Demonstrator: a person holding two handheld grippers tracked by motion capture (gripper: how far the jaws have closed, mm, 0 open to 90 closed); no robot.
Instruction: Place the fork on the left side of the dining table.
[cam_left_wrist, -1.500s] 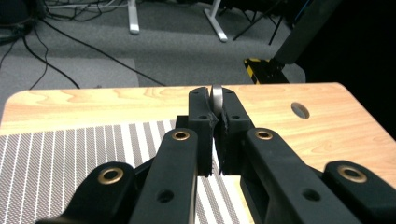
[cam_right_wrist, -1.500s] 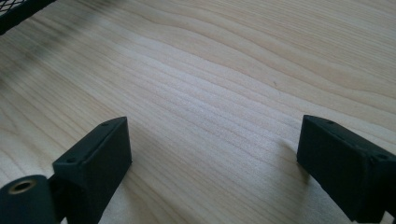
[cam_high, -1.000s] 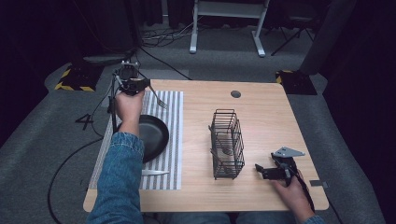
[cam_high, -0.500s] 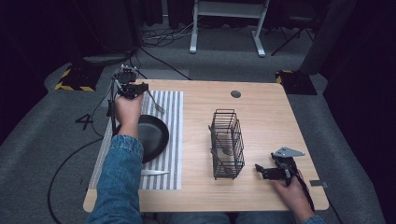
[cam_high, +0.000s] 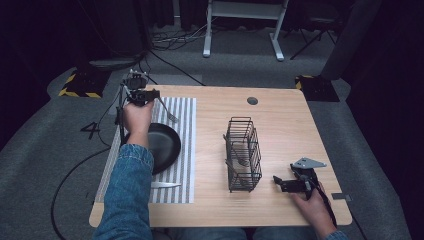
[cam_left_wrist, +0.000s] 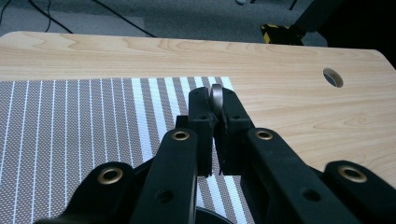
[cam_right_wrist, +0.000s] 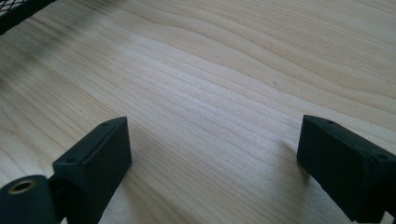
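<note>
Two grippers at work: left gripper (cam_left_wrist: 215, 122) clamps a fork (cam_high: 167, 111) at eleven o'clock; right gripper (cam_right_wrist: 212, 163) rests agape at five o'clock.

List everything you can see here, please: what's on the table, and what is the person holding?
Table: one, light wood.
Striped mat: one, grey and white, table's left part.
Pan: one, black, on the mat.
Knife: one, silver, mat's near edge.
Wire basket: one, black, mid-table, cutlery inside.
Utensil: one, silver, clamped in the left gripper.
Left gripper: black, over the mat's far end.
Right gripper: black, open, resting right of the basket.
</note>
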